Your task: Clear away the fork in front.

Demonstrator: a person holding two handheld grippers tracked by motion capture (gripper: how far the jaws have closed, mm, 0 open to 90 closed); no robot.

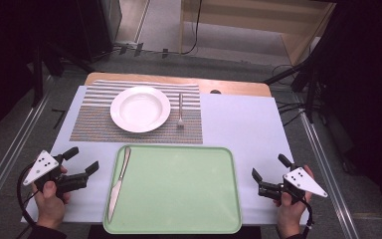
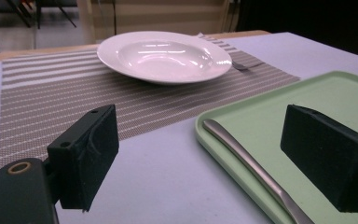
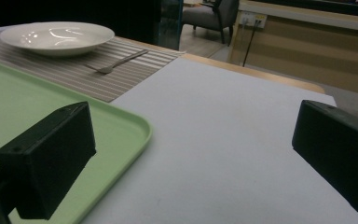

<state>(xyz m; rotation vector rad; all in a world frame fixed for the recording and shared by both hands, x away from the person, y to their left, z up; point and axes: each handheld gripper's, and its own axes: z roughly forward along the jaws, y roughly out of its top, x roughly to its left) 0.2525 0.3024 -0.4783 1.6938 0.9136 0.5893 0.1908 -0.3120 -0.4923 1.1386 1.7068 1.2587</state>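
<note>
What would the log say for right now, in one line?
left tool open, near knife | right tool open | knife on tray | fork by plate

Surfaces and finishes

Knife (image 1: 118,183) and fork (image 1: 180,110): smooth brushed metal. Plate (image 1: 140,108): glossy white ceramic. Tray (image 1: 179,226): matt green plastic. Mat (image 1: 94,122): ribbed woven cloth. Bench (image 1: 243,122): matt pale sheet, wooden far edge. Hand-held gripper pads (image 2: 93,154): matt black, foam-like

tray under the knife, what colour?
Pale green. The tray shows best in the high view, with the knife lying along its left side.
</note>
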